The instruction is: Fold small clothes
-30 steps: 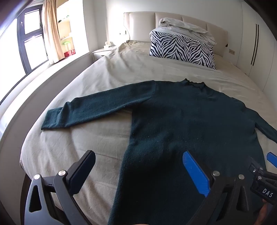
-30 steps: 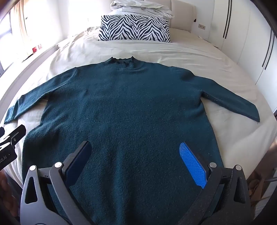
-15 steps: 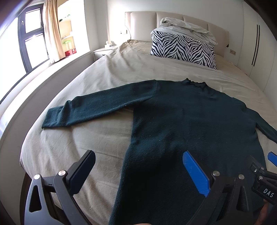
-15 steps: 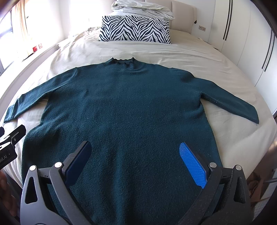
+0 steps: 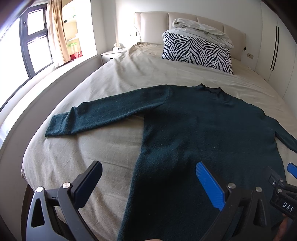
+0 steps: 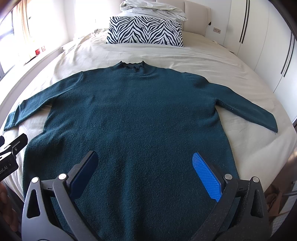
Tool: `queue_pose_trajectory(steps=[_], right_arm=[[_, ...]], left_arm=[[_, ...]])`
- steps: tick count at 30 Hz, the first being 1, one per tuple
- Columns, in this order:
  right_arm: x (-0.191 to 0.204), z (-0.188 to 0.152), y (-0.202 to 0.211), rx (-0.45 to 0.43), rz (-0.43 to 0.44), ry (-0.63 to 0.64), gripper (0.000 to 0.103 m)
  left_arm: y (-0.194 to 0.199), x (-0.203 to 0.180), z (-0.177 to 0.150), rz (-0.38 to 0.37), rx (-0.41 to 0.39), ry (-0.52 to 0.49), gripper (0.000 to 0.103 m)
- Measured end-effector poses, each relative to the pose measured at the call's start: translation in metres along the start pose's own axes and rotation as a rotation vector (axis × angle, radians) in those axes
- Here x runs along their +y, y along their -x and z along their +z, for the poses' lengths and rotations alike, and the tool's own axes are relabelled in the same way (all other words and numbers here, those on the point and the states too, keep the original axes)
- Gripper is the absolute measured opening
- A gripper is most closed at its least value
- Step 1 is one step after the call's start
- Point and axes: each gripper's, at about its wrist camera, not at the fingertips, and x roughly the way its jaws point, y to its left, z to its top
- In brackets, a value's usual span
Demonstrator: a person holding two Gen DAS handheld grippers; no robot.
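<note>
A dark teal long-sleeved sweater (image 6: 133, 118) lies flat, face up, on the beige bed sheet (image 6: 185, 57), collar toward the headboard and both sleeves spread out. My right gripper (image 6: 144, 172) hovers open over the sweater's lower middle, nothing between its fingers. In the left wrist view the sweater (image 5: 204, 133) fills the right half, its left sleeve (image 5: 104, 115) stretched across the sheet. My left gripper (image 5: 148, 183) stands open above the sweater's lower left edge, holding nothing. The hem is hidden below both views.
A zebra-print pillow (image 6: 144, 30) with a rumpled white duvet (image 6: 152, 9) on top sits at the headboard. Windows and a sill (image 5: 37, 77) run along the left; white wardrobe doors (image 6: 269, 46) on the right. Bare sheet (image 5: 78, 148) lies left of the sweater.
Both views have shifted slightly, the sweater sitting a little lower in frame. Both grippers stay open and the sweater has not been moved.
</note>
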Motion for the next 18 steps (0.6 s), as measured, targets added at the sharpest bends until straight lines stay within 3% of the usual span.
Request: queue_pose_trajectory(steps=[18], right_arm=[[0.0016,-0.0005,-0.0005,-0.001,-0.001,0.001,0.103]], left_arm=[[-0.0005,-0.0011,0.0032,-0.001,0.002,0.000,0.103]])
